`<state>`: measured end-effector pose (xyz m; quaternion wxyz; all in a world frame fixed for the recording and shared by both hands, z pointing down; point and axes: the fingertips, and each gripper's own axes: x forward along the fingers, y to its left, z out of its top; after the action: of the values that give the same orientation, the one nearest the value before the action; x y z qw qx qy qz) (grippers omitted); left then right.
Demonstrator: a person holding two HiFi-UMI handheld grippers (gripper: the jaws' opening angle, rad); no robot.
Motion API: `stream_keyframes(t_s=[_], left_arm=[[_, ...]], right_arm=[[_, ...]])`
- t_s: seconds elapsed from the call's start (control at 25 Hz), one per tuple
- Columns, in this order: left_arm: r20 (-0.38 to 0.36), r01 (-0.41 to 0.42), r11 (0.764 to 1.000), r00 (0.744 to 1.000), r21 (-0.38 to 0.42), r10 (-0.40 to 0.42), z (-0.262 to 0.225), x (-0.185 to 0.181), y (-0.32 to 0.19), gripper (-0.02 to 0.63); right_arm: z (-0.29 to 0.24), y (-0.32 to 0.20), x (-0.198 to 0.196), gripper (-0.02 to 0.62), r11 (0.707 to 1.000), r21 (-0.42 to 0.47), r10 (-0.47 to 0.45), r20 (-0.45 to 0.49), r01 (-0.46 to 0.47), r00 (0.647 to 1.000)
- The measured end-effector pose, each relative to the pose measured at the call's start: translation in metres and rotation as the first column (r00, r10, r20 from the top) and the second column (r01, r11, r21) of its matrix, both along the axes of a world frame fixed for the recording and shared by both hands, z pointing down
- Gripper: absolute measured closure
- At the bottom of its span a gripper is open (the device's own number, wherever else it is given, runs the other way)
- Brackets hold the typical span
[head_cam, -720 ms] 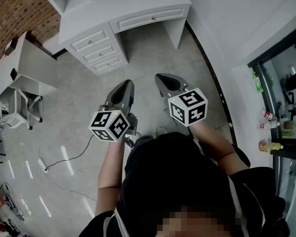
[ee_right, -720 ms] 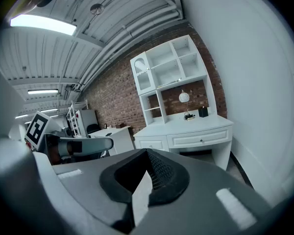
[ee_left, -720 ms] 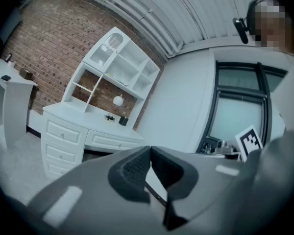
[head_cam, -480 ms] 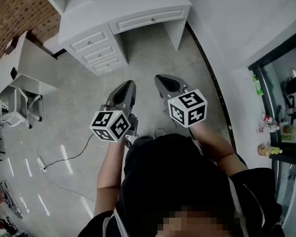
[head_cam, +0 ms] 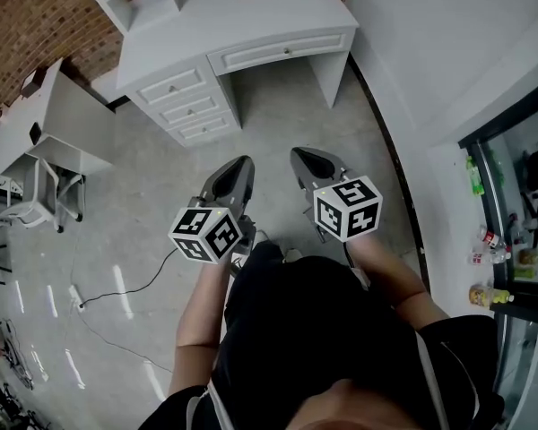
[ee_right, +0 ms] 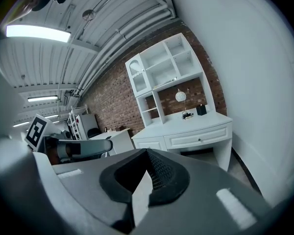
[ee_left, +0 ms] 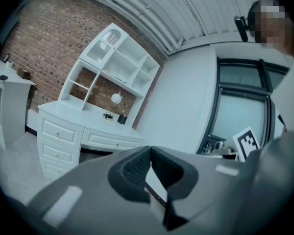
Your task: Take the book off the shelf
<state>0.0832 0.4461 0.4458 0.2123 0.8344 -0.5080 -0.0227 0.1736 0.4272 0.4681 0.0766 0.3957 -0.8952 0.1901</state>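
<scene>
Saw my left tool [ee_left: 150, 149] closed, nothing between jaws. Ahead, well apart: white shelf unit [ee_left: 118, 65] stood on white tabletop [ee_left: 88, 120], against brick wall [ee_left: 41, 45]. Small dark box [ee_left: 121, 119] sat on tabletop under shelves.

Study-like room, white desk [head_cam: 251, 16], brick wall [head_cam: 27, 21]

I am counting two grippers, the left gripper [head_cam: 236, 167] and the right gripper [head_cam: 307, 159], with one marker cube [head_cam: 206, 234] riding on each. One white desk [head_cam: 197, 25] is standing far off under one shelf unit [ee_left: 118, 58]. Its surface is carrying three small things: one globe lamp [ee_right: 181, 96], one dark ornament [ee_right: 187, 114] and one black box [ee_right: 201, 109]. The desk is showing four drawers: three stacked drawers [head_cam: 186, 107] on the left and one wide drawer [head_cam: 282, 50] on the right. One cable [head_cam: 125, 289] is lying on the floor.
</scene>
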Motion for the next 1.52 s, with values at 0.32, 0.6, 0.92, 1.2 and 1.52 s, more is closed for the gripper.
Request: stream_keyframes(t_s=[0.32,0.6,0.92,1.2,1.52], left_arm=[[-0.005,0.004,1.000,1.000,-0.020,-0.004,0.008,-0.011,-0.034,0.598],[-0.029,-0.044,0.999,0.999,-0.025,0.043,0.001,-0.022,-0.081,0.600],[-0.018,-0.089,0.996,0.996,-0.022,0.089,-0.004,-0.040,-0.133,0.600],[-0.029,-0.100,0.994,0.995,-0.036,0.099,0.002,-0.066,-0.169,0.600],[-0.022,-0.115,0.993,0.993,-0.037,0.114,0.004,-0.095,-0.204,0.600]], right_arm=[[0.005,-0.024,-0.010,0.598,1.000,-0.020,-0.015,0.004,0.015,1.000],[0.000,-0.066,-0.023,0.597,1.000,-0.017,-0.003,-0.012,0.003,1.000],[-0.005,-0.115,-0.048,0.597,1.000,-0.019,0.020,-0.023,-0.020,1.000],[-0.003,-0.152,-0.076,0.597,1.000,-0.022,0.016,-0.048,-0.017,0.999],[-0.002,-0.188,-0.106,0.597,1.000,-0.023,0.019,-0.050,-0.020,0.999]])
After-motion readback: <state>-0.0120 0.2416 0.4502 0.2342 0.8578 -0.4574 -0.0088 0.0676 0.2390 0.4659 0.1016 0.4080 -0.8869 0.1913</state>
